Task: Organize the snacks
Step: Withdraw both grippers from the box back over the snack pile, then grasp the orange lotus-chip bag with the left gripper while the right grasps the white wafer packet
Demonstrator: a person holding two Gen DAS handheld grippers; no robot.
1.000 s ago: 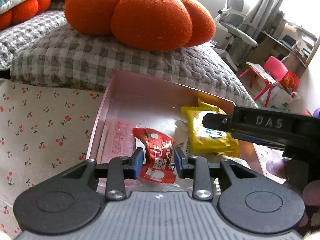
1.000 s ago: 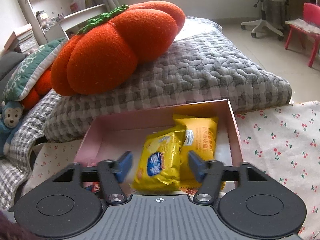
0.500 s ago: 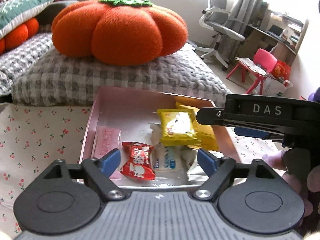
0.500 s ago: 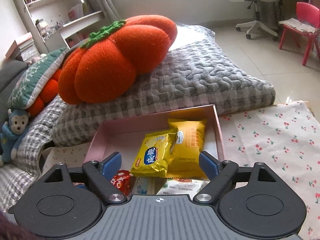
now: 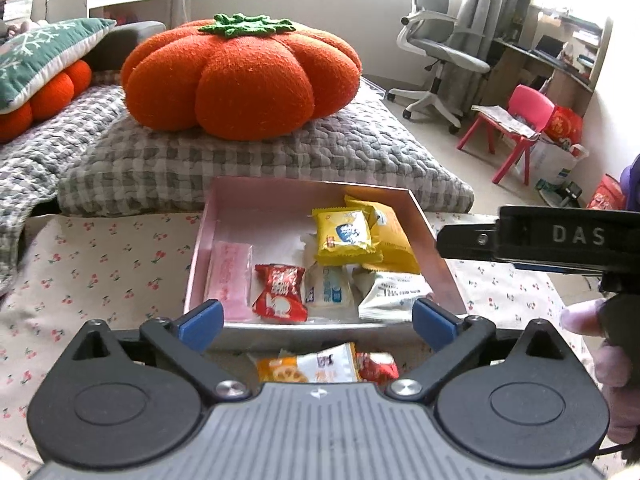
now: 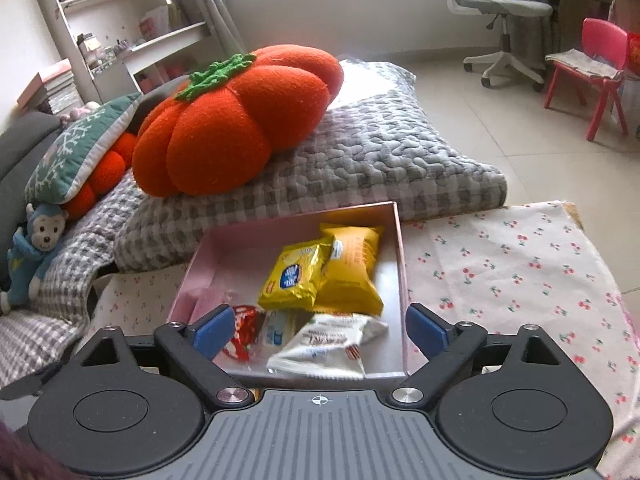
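Note:
A pink box (image 5: pixel 199 248) on the cherry-print cloth holds a red candy packet (image 5: pixel 280 292), two yellow packets (image 5: pixel 346 236), two white packets (image 5: pixel 394 290) and a pink packet (image 5: pixel 230 272). My left gripper (image 5: pixel 318 320) hangs above the box's near edge. Its jaws are opening wide and nothing is between them. My right gripper (image 6: pixel 320 330) hovers over the near right part of the box (image 6: pixel 402 264). Its jaws are opening too, clear of the yellow packet (image 6: pixel 296 276) and the white packet (image 6: pixel 328 344) below.
Two more packets (image 5: pixel 308 364) lie outside the box, under my left gripper. An orange pumpkin cushion (image 5: pixel 240 80) sits on a grey quilted pad (image 5: pixel 360 148) behind the box. A toy monkey (image 6: pixel 36 256) is far left. An office chair (image 5: pixel 436 52) and a pink chair (image 5: pixel 524 116) stand on the floor.
The left gripper let go of the red packet, opened wide and drew back upward. The right gripper opened off the yellow packet and pulled back too. Both packets lie in the box.

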